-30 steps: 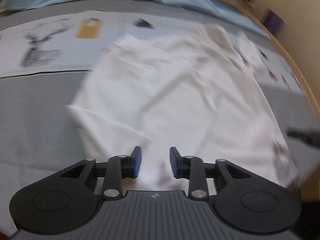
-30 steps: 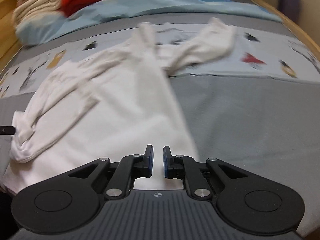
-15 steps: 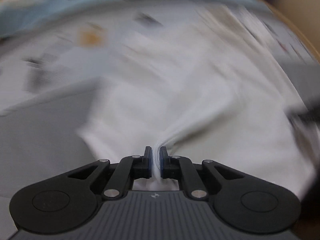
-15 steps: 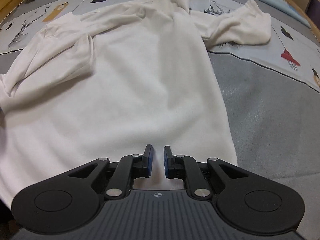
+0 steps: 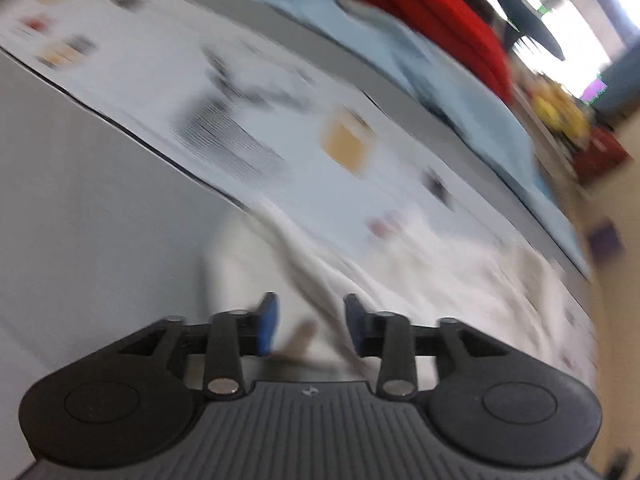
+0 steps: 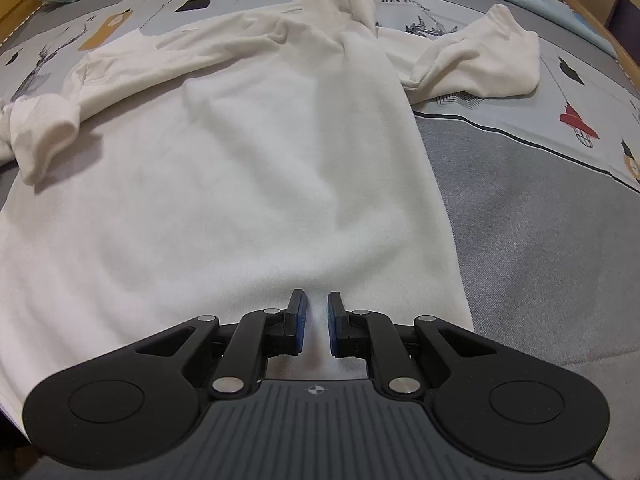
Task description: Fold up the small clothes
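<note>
A small white long-sleeved top point(image 6: 256, 168) lies spread on the bed, hem toward me, collar at the far end. Its right sleeve point(image 6: 480, 64) is bunched at the far right and its left sleeve point(image 6: 44, 128) is folded over at the left. My right gripper point(image 6: 316, 320) is shut on the hem of the top at its near edge. In the blurred left wrist view, my left gripper point(image 5: 310, 322) is open just above the white cloth point(image 5: 400, 264) and holds nothing.
The bed has a grey cover point(image 6: 540, 240) with a pale printed band point(image 6: 580, 92) across it. A light blue blanket point(image 5: 440, 80) and a red bundle point(image 5: 432, 8) lie at the far end. A wooden bed edge point(image 6: 624, 52) runs along the right.
My left gripper has let go of the cloth and opened, and it has swung left. My right gripper stays shut on the hem. The top now lies flatter.
</note>
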